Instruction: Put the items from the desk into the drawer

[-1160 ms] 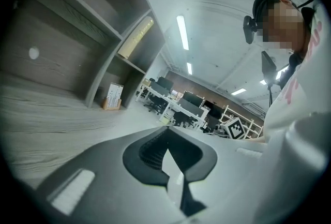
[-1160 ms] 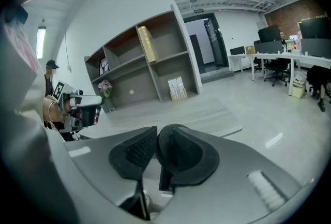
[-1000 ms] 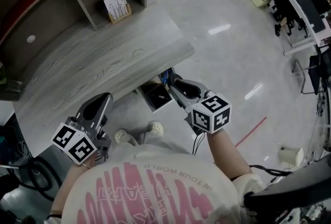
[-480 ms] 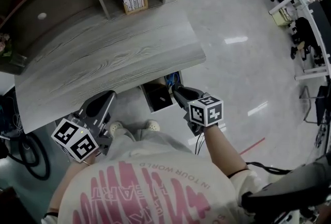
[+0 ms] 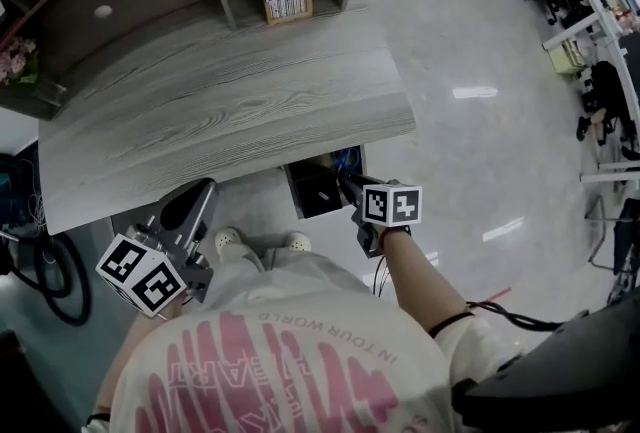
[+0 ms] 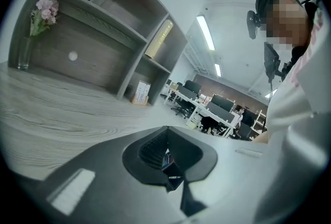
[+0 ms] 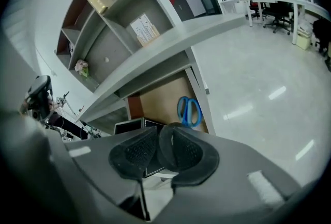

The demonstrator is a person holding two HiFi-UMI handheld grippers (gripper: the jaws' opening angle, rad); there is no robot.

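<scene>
Left gripper hangs closed and empty by the near edge of the desk; right gripper, jaws together on nothing, hovers at the open drawer holding blue scissors. Beyond, the surface looks bare: likely only closing remains

Cream shirt, pink print; white shoes, perhaps clogs; grey left tool, right tool, marker cubes.
</scene>
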